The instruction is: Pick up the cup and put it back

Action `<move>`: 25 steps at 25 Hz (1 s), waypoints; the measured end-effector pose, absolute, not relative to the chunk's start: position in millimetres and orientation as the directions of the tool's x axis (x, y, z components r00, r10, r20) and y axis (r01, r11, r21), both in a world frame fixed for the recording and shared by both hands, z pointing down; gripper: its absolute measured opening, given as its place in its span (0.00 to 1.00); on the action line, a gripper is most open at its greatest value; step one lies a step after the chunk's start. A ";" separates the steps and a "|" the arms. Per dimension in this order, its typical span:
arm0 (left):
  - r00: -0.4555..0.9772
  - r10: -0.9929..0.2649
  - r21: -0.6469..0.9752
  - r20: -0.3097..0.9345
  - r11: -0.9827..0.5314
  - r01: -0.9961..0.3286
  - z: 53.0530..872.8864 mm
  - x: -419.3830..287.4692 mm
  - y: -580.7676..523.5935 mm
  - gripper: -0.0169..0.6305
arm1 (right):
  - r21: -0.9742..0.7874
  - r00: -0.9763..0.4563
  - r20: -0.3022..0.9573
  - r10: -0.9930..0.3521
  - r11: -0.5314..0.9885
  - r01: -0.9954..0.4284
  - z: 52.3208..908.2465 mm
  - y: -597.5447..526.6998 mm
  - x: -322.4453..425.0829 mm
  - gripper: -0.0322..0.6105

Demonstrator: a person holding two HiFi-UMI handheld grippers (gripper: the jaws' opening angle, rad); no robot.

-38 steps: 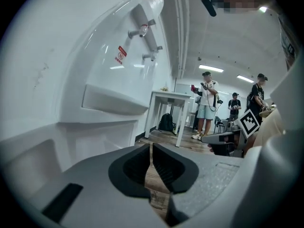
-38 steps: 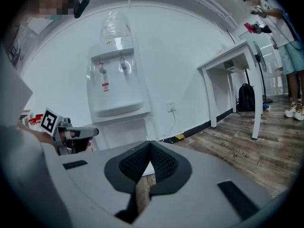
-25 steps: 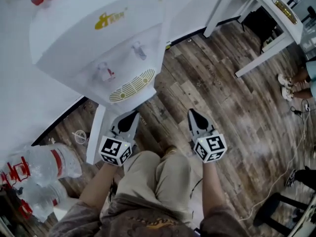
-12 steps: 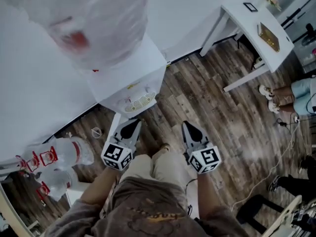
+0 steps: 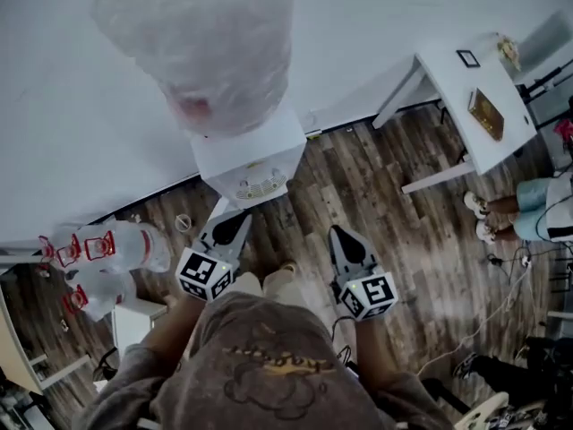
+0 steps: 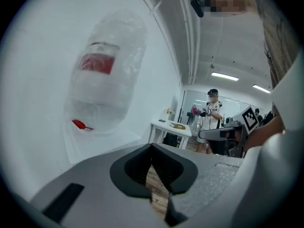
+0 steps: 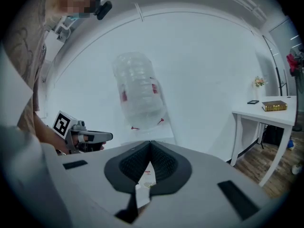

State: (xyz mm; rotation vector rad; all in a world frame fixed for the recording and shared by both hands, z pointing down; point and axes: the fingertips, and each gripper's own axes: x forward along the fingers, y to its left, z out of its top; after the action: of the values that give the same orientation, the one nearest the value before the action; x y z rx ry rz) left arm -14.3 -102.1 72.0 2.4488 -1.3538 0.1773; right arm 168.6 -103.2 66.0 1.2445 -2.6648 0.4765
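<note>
Head view, looking steeply down: two hand-held tools are held side by side above a dark wooden floor (image 5: 376,177), just ahead of the wearer's body. The left tool (image 5: 240,219) and the right tool (image 5: 337,234) are both pointed toward a white water dispenser (image 5: 249,164), which is set against a white wall (image 5: 89,150). A large clear water bottle (image 5: 201,52) with a red label is seated upside down on top of the dispenser. At the left, spare water bottles (image 5: 107,249) are laid on the floor. At the far right a white worktop (image 5: 448,83) is seen, with a yellowish book (image 5: 486,113) laid on it. Another person's shoes (image 5: 474,206) are seen on the floor near it.

In the left gripper view, the left tool's jaws are clenched with their tips met and nothing gripped. Only floor is seen through the small gap behind the tips.

In the right gripper view, the right tool's jaws are likewise pressed together and nothing is held. The left tool is seen there at the left, roughly level with the right one.

Where the cup is cannot be told from any of these views.
</note>
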 end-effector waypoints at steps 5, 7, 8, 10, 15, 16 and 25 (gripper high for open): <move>0.490 -0.838 0.237 0.241 -0.439 -0.867 45.3 -13.4 -104.6 0.03 | -0.217 -0.681 0.261 -0.684 0.646 -0.732 48.5 -116.7 159.2 0.05; 0.488 -0.841 0.232 0.234 -0.440 -0.868 38.0 -13.4 -105.1 0.03 | -0.218 -0.693 0.258 -0.673 0.658 -0.721 43.9 -119.7 151.6 0.05; 0.490 -0.841 0.226 0.232 -0.443 -0.868 34.2 -13.9 -105.4 0.03 | -0.219 -0.697 0.256 -0.669 0.663 -0.716 41.3 -121.0 147.2 0.05; 0.495 -0.838 0.215 0.228 -0.453 -0.865 25.5 -15.8 -104.5 0.03 | -0.221 -0.704 0.249 -0.665 0.669 -0.710 35.1 -121.0 137.9 0.05; 0.499 -0.841 0.212 0.210 -0.459 -0.863 6.1 -28.4 -98.8 0.03 | -0.208 -0.719 0.229 -0.656 0.689 -0.695 22.8 -112.2 114.4 0.05; 0.497 -0.842 0.209 0.209 -0.458 -0.864 4.3 -31.3 -97.6 0.03 | -0.208 -0.716 0.227 -0.660 0.686 -0.697 20.5 -111.0 111.3 0.05; 0.470 -0.864 0.182 0.179 -0.440 -0.879 7.2 -61.6 -94.4 0.03 | -0.159 -0.663 0.214 -0.717 0.644 -0.748 19.7 -114.7 100.9 0.05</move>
State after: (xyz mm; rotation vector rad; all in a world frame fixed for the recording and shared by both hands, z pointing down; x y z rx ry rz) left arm -61.6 -94.4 7.2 2.4709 -1.4972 0.0867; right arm 100.9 -114.7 19.7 1.2217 -2.7276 0.3548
